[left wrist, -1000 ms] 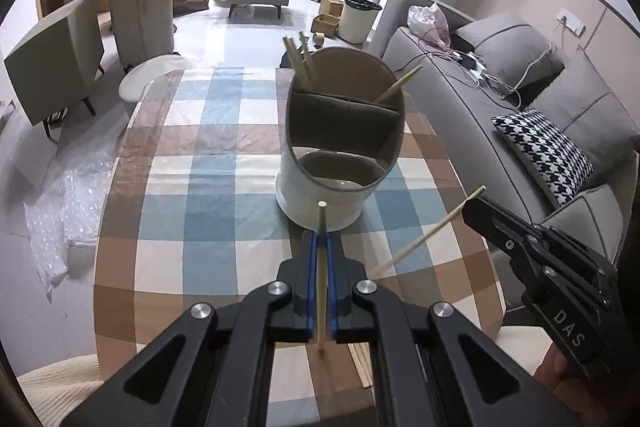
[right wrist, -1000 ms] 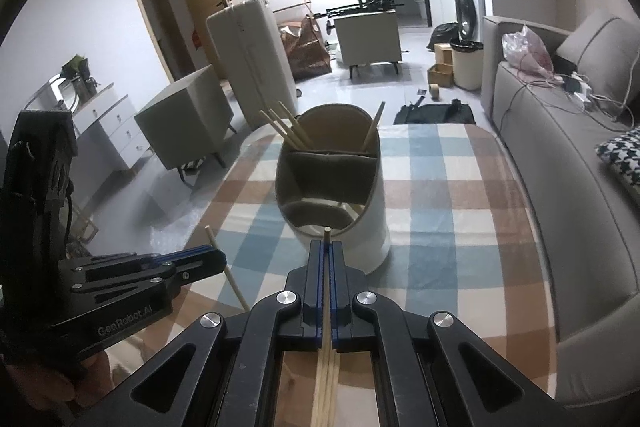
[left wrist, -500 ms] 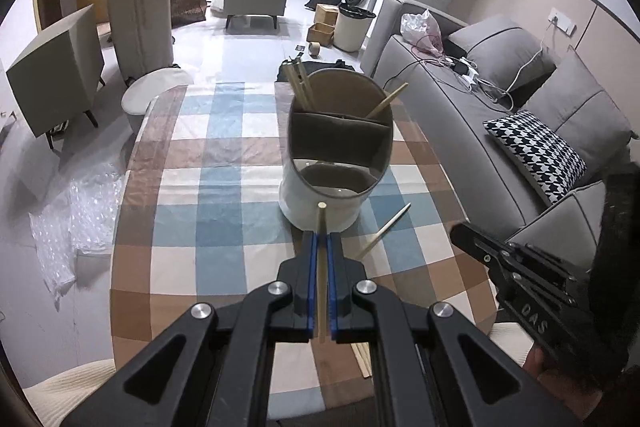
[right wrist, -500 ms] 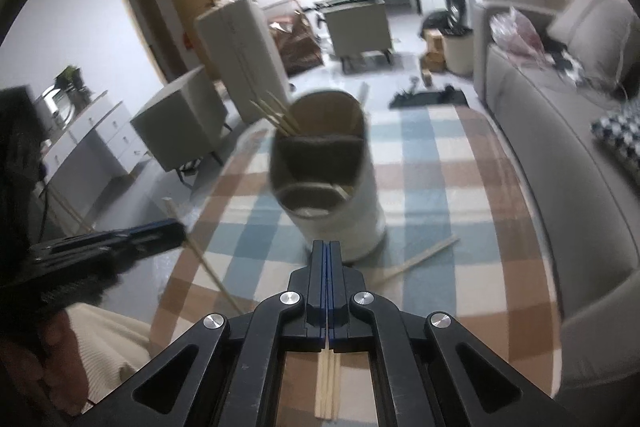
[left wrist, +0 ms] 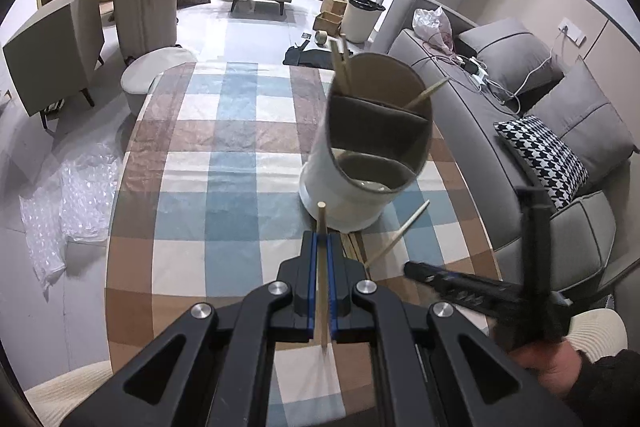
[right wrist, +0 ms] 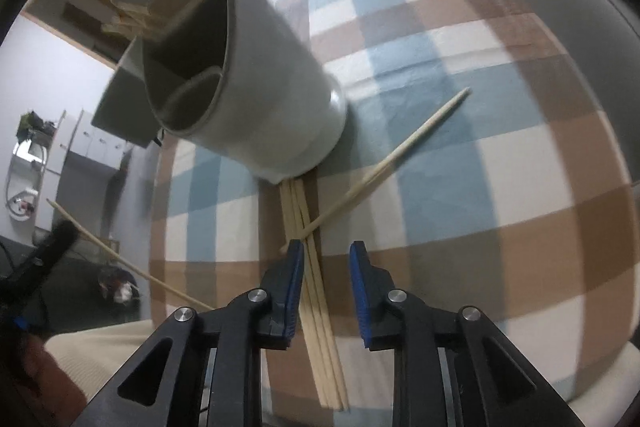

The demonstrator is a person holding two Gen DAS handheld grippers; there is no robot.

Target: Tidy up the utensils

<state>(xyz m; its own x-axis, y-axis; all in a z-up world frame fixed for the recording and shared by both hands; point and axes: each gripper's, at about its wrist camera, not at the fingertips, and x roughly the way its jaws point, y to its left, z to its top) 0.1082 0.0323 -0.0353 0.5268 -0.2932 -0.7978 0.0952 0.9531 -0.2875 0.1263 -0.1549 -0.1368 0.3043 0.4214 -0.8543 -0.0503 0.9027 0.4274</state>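
Note:
A grey divided utensil holder (left wrist: 372,151) stands on the checked tablecloth (left wrist: 224,163) with a few chopsticks (left wrist: 340,67) in its far compartment. My left gripper (left wrist: 320,243) is shut on one wooden chopstick (left wrist: 321,267), held above the table just in front of the holder. My right gripper (right wrist: 326,259) is open, low over a bundle of chopsticks (right wrist: 316,287) lying on the cloth by the holder's base (right wrist: 280,115). One loose chopstick (right wrist: 400,151) lies slanted across the bundle. It also shows in the left wrist view (left wrist: 400,231).
A grey sofa (left wrist: 520,115) with cushions runs along the table's right side. Chairs (left wrist: 52,43) and bubble wrap (left wrist: 68,195) are on the floor to the left. The table's near edge (right wrist: 600,359) is close to my right gripper.
My right gripper let its chopstick fall onto the cloth, then opened and dropped low over the bundle. My left gripper still holds its chopstick and has shifted left.

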